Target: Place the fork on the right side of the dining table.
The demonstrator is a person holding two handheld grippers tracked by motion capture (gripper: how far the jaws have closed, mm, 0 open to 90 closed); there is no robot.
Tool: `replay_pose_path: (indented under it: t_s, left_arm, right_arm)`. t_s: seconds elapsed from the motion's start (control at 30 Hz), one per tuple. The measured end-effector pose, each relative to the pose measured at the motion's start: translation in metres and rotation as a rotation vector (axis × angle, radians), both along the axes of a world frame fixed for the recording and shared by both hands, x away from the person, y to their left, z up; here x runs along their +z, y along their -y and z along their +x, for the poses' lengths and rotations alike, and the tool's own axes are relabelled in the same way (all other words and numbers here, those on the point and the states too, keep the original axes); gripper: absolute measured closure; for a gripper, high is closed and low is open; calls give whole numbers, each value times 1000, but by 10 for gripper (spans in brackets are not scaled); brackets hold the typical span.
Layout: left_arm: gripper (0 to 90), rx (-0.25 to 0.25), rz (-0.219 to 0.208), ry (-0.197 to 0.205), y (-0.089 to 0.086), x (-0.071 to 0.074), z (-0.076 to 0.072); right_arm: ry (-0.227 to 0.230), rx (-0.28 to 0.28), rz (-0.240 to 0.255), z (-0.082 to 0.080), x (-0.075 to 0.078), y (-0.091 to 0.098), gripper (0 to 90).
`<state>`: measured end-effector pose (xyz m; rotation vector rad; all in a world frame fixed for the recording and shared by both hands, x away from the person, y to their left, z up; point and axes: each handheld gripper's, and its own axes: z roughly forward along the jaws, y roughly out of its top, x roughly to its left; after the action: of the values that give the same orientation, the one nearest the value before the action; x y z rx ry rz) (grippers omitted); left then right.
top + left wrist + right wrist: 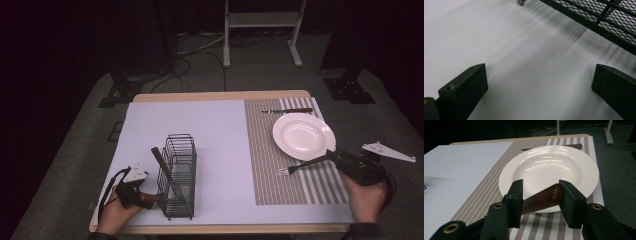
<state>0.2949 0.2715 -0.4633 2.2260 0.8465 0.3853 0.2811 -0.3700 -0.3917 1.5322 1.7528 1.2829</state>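
The right tool (334,156) is seen at the lower right of the high view, held in a hand (366,199) entering from the bottom edge. In the right gripper view a brown wooden fork handle (541,198) is seen slanting between the jaws; its upper end is touched by the right-hand jaw, while a gap is left at the left-hand jaw, so the jaws are recorded as apart and not clamped. The fork (300,166) is seen in the high view lying on the striped placemat (280,186), tines toward the left, just below the white plate (300,134), with the handle end overlapping the plate rim. A knife (287,110) is noted above the plate, at the upper edge of the mat. The left tool (134,186) is held at the lower left, just beside a black wire caddy (179,170) in which a brown-handled utensil (161,161) is leaned. In the left gripper view its jaws are seen wide apart over the bare white surface (524,62), with nothing between them.
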Motion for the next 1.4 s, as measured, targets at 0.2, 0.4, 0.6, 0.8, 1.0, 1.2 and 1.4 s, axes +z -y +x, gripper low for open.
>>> replay_pose_path:
  t_s: [0.2, 0.4, 0.6, 0.8, 1.0, 1.2, 1.4]
  left_arm:
    - [0, 0, 0, 0, 0, 0, 0]
    - [0, 0, -1, 0, 0, 0, 0]
    - [0, 0, 0, 0, 0, 0, 0]
    - [0, 0, 0, 0, 0, 0, 0]
    - [0, 0, 0, 0, 0, 0, 0]
    - [0, 0, 0, 0, 0, 0, 0]
    - [0, 0, 0, 0, 0, 0, 0]
  right_arm:
    - [-24, -6, -15, 1, -6, 0, 517]
    - [-34, -12, -16, 1, -9, 1, 507]
    - [-58, -13, -13, 2, -15, 0, 505]
    - [-74, -15, -17, 2, -18, -1, 498]
    - [-93, -17, -19, 2, -22, 0, 486]
    - [-107, -20, -39, 3, -25, -1, 477]
    - [-130, -21, -52, 5, -29, -1, 455]
